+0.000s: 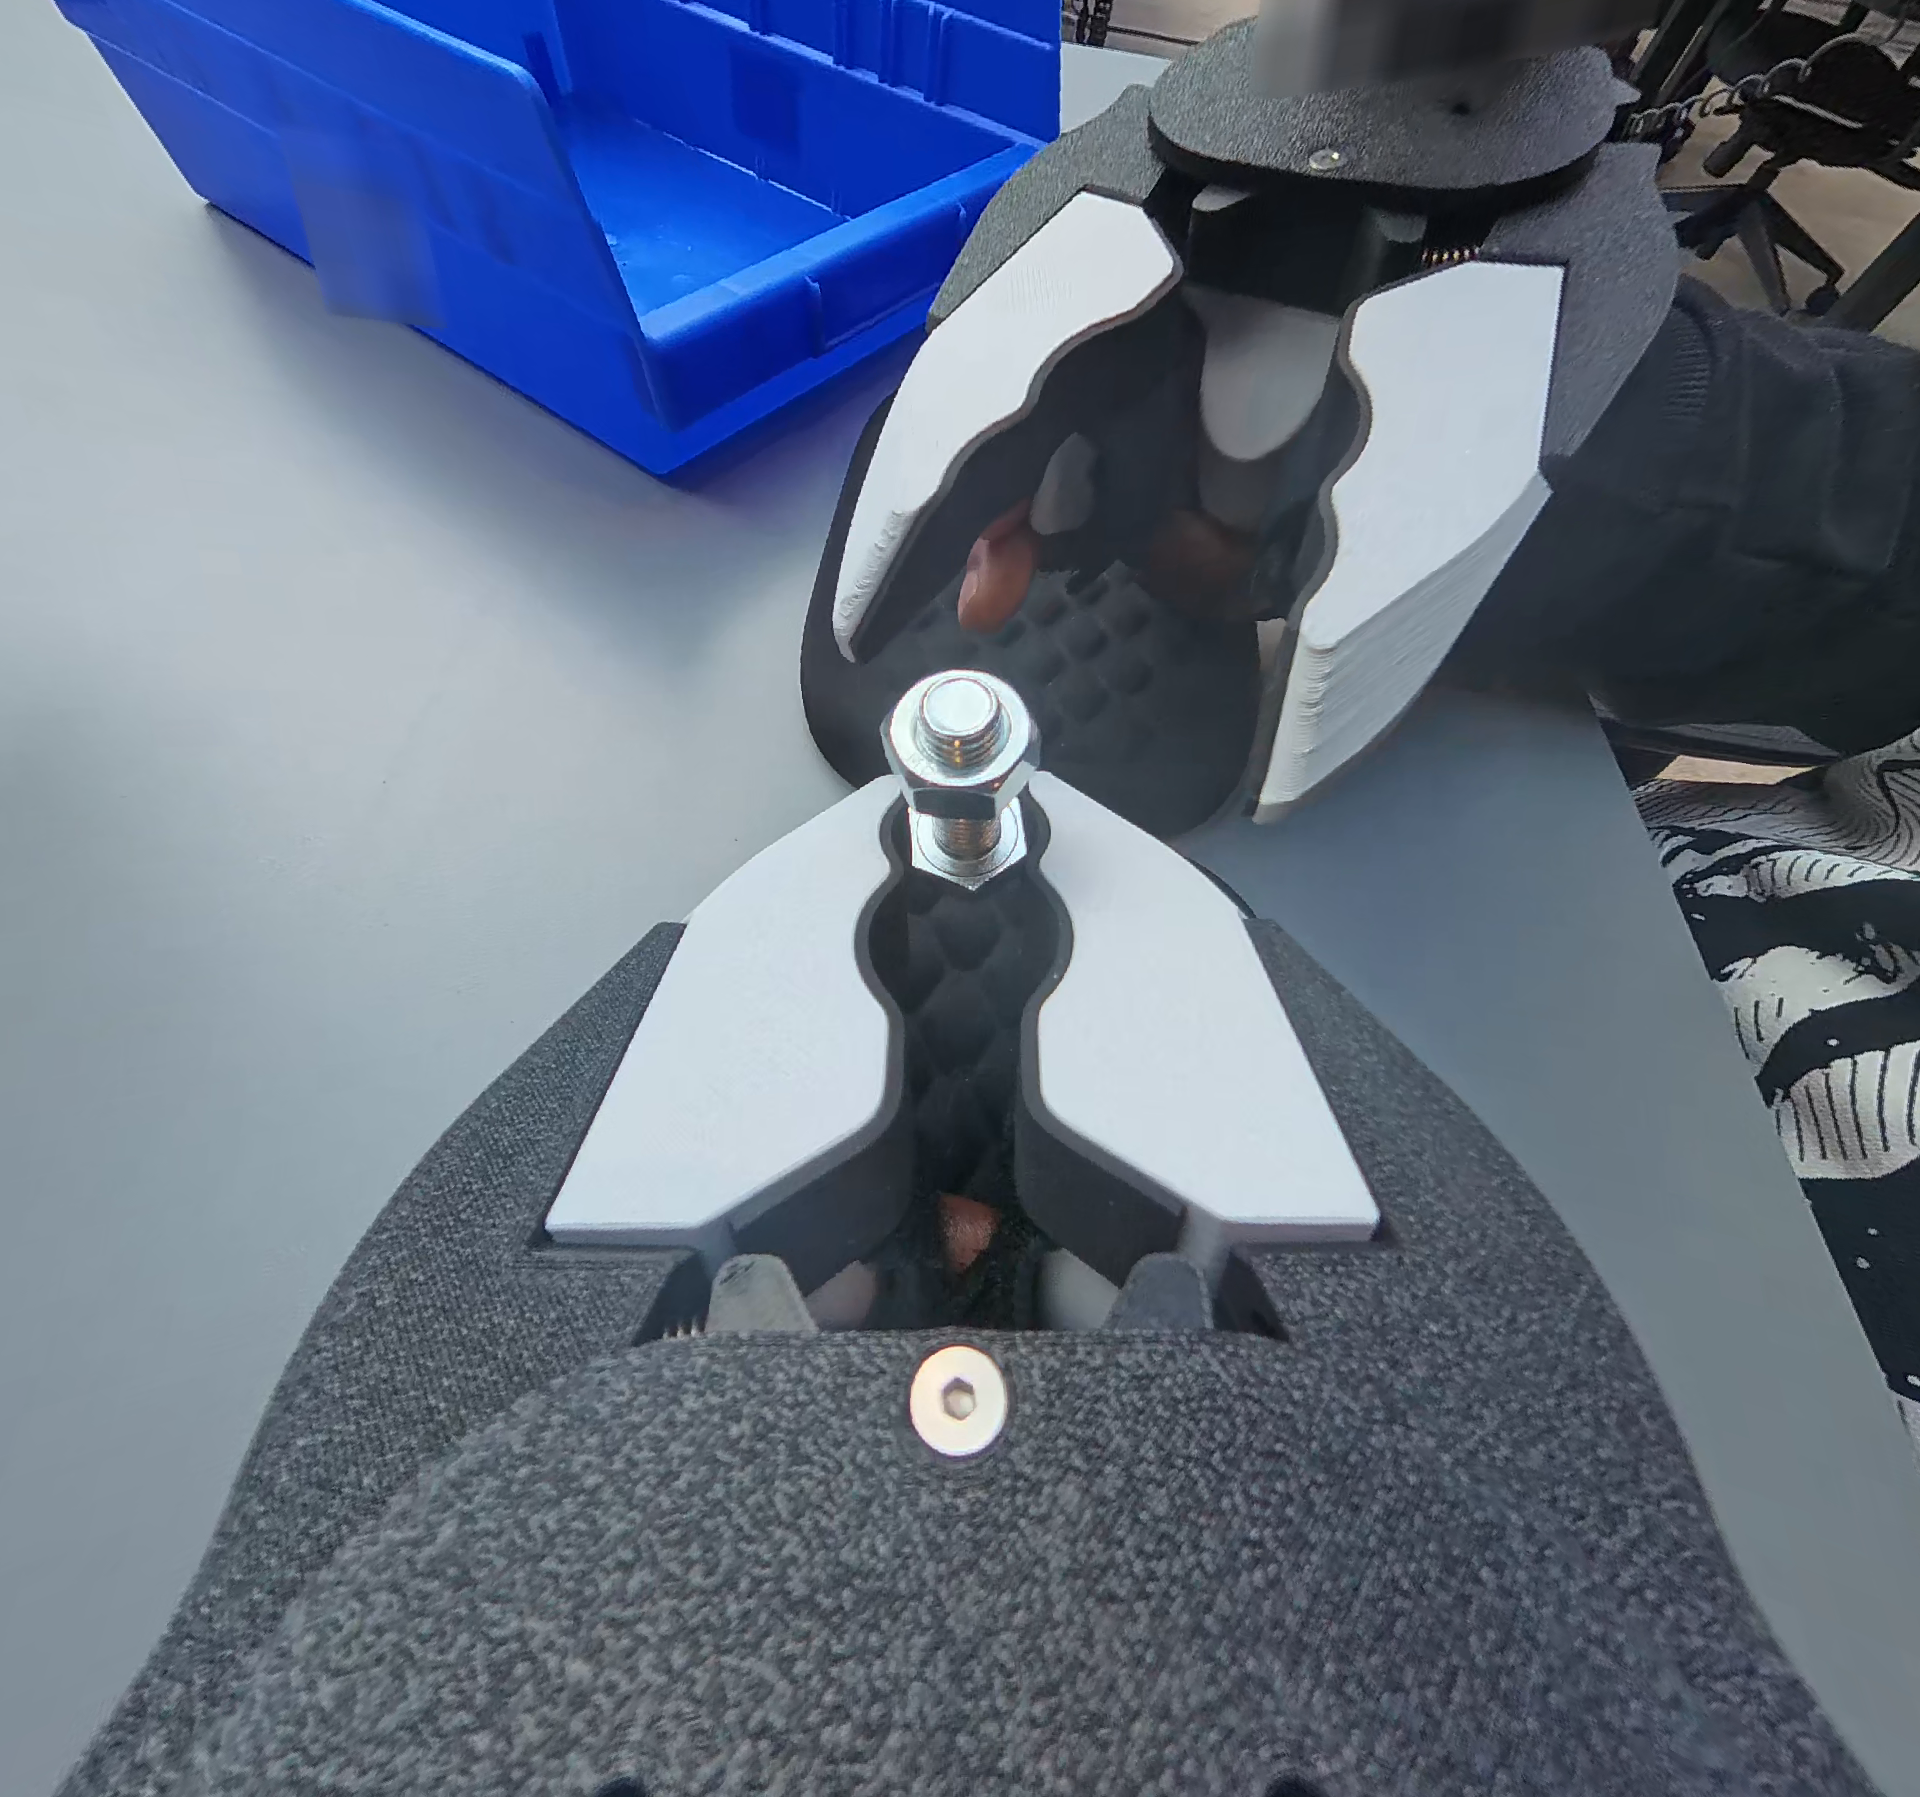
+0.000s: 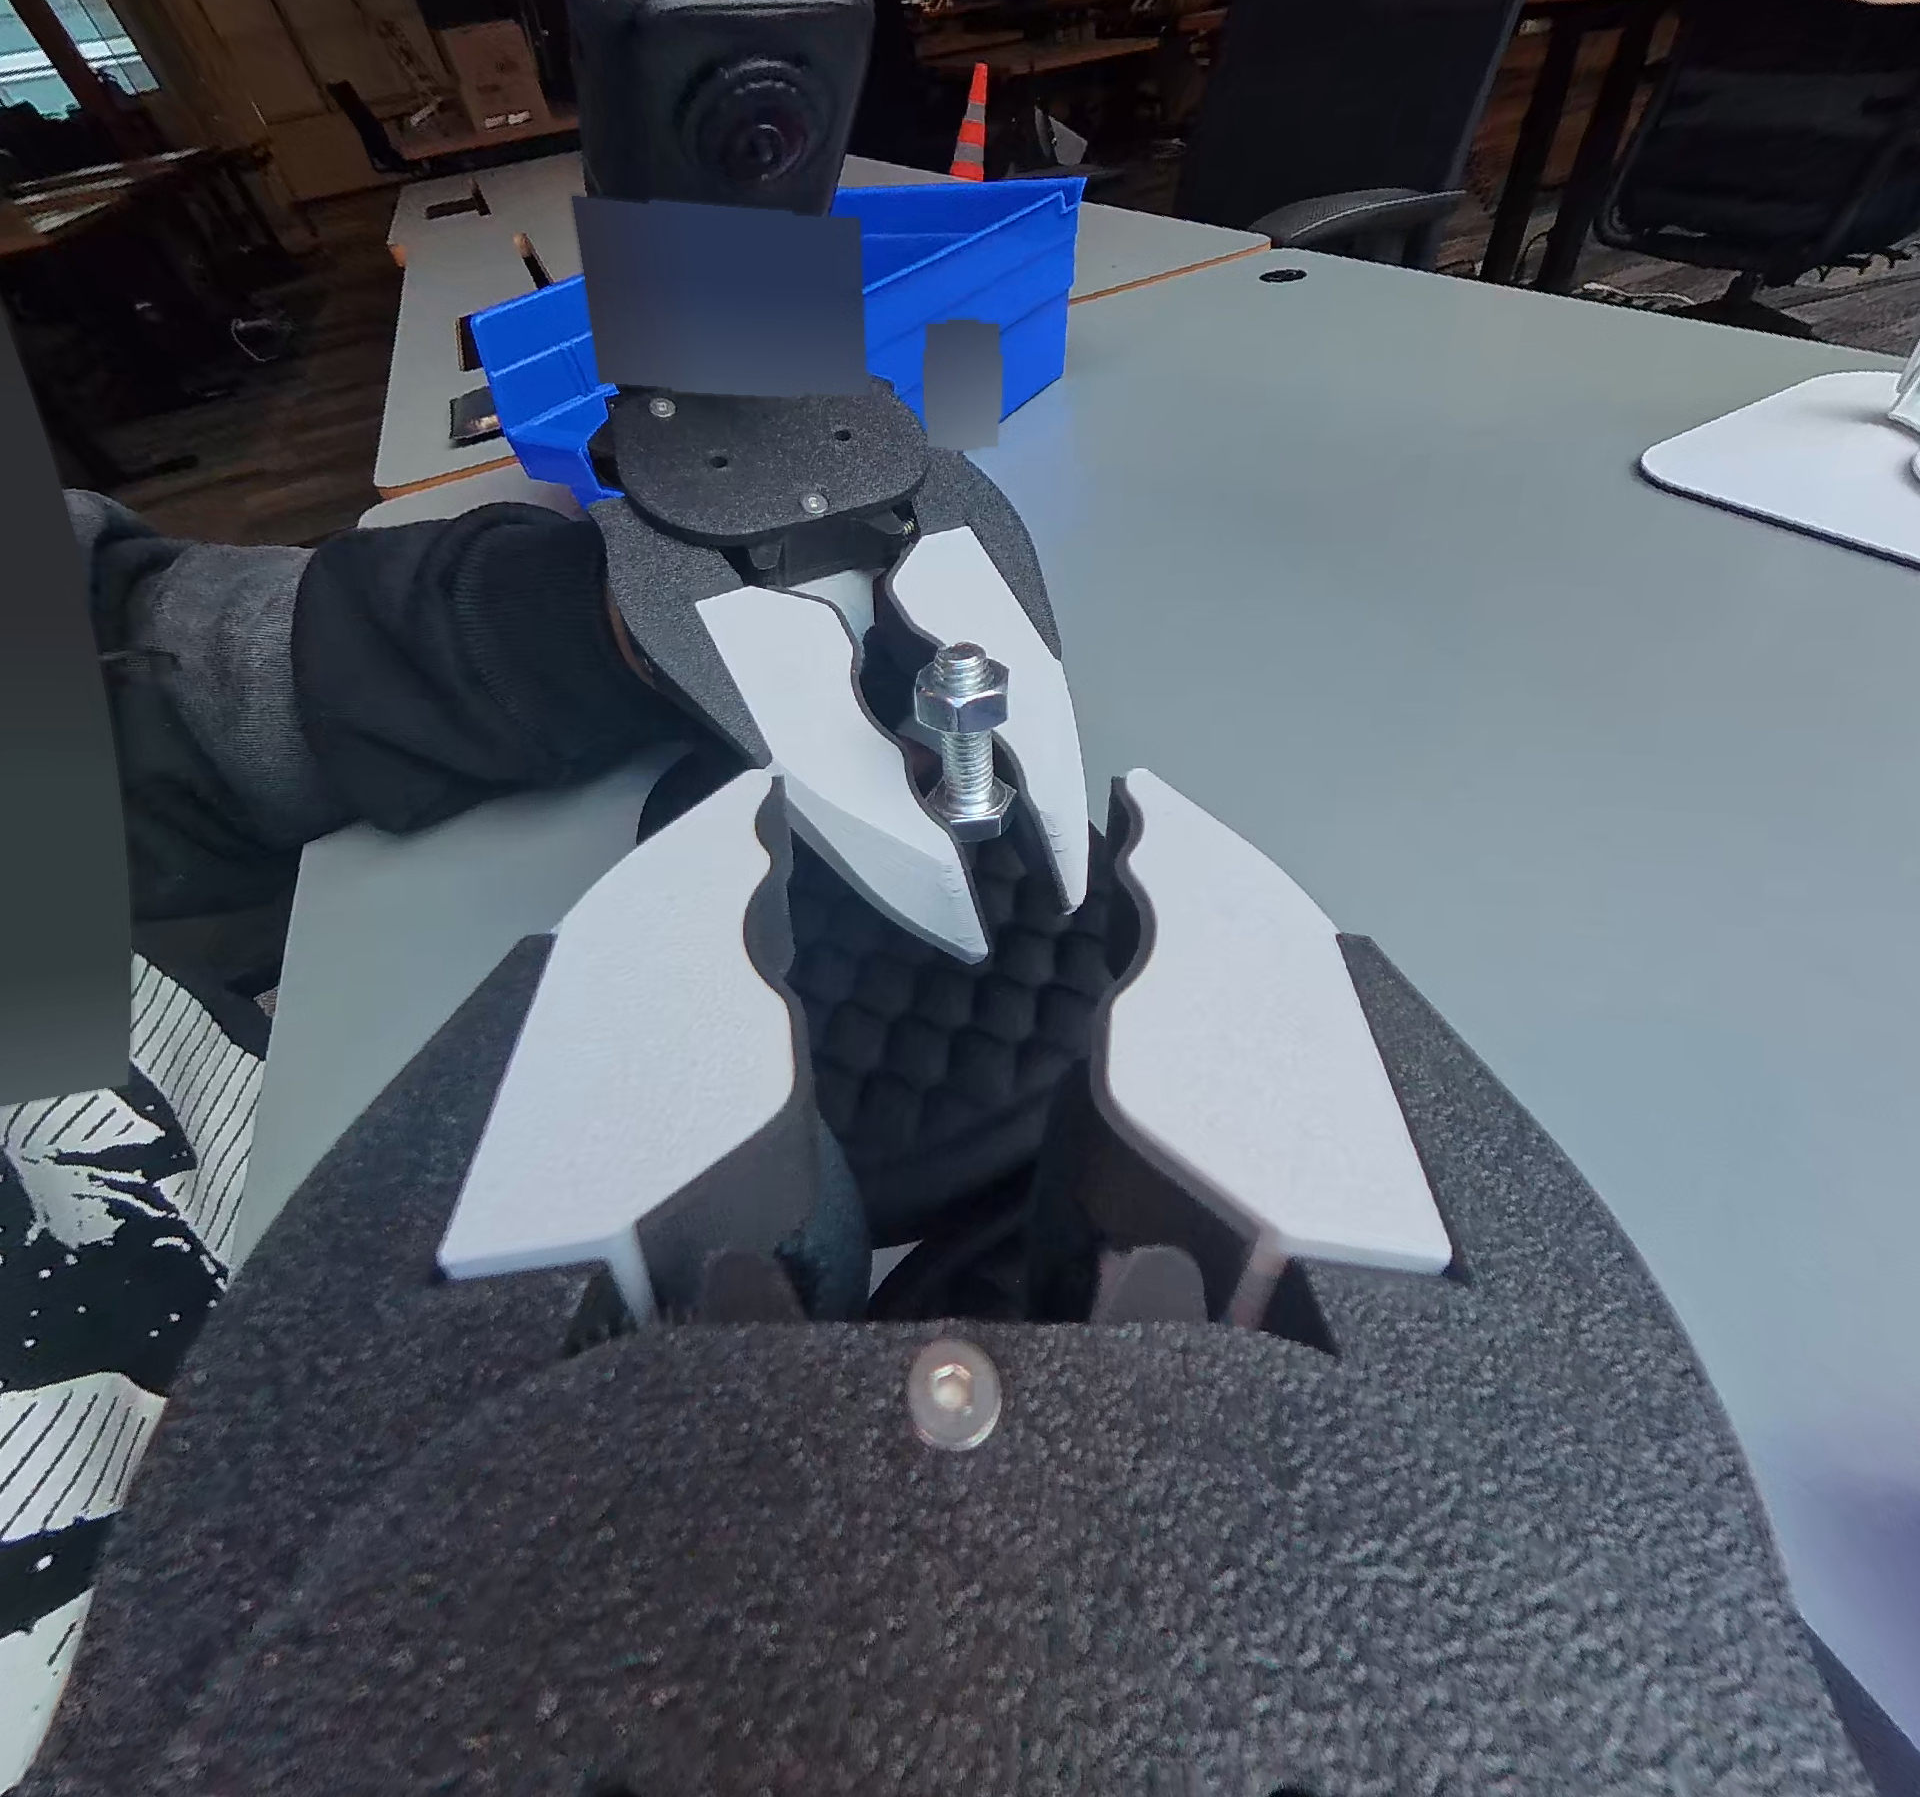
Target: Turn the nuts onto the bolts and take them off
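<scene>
The left hand-held gripper [image 1: 961,848] pinches the bolt [image 1: 958,812] by its head, shank upright, likely so the nut [image 1: 959,745] near the thread's top stays exposed for turning. The right hand-held gripper [image 1: 1049,708] sits just beyond it, jaws spread and empty, seemingly ready to close on the nut. All of this hangs above the grey surface [image 1: 364,708] close to its near edge, where patterned cloth [image 1: 1787,968] shows. The bin [image 1: 582,189] stands well apart toward the far left, leaving bare room around both grippers for twisting.
</scene>
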`<state>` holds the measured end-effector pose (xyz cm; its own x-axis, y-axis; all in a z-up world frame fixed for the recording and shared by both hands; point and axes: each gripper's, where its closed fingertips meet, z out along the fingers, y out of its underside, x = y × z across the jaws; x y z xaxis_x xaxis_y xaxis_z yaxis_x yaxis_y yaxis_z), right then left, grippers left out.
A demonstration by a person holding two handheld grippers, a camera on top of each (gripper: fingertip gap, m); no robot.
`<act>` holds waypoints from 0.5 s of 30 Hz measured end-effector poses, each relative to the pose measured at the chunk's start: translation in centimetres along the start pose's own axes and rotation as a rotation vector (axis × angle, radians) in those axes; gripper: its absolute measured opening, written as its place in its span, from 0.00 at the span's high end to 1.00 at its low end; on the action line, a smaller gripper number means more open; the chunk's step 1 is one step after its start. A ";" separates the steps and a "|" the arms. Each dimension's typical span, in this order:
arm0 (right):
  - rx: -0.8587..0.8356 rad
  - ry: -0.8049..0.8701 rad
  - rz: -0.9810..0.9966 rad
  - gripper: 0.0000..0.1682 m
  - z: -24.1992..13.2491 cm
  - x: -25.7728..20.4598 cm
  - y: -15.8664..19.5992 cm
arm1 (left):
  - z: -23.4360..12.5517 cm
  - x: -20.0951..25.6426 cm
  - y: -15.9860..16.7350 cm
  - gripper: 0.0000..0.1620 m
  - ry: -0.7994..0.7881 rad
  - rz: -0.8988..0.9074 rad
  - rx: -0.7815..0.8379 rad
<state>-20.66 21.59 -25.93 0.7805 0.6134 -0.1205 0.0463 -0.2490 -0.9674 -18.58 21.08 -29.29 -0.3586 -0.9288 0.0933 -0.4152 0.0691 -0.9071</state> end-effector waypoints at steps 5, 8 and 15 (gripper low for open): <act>0.002 0.007 0.003 0.66 0.0 0.0 0.0 | 0.0 0.0 0.0 0.89 0.000 0.002 0.000; 0.000 0.005 0.000 0.66 0.0 0.0 0.0 | 0.0 0.0 0.0 0.89 0.000 0.003 -0.001; -0.022 -0.012 -0.049 0.60 0.1 -0.2 -0.3 | 0.0 0.0 0.0 0.89 0.000 -0.001 0.003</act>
<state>-20.93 21.58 -25.67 0.7697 0.6339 -0.0760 0.0983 -0.2352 -0.9670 -18.55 21.11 -29.25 -0.3577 -0.9291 0.0943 -0.4130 0.0668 -0.9083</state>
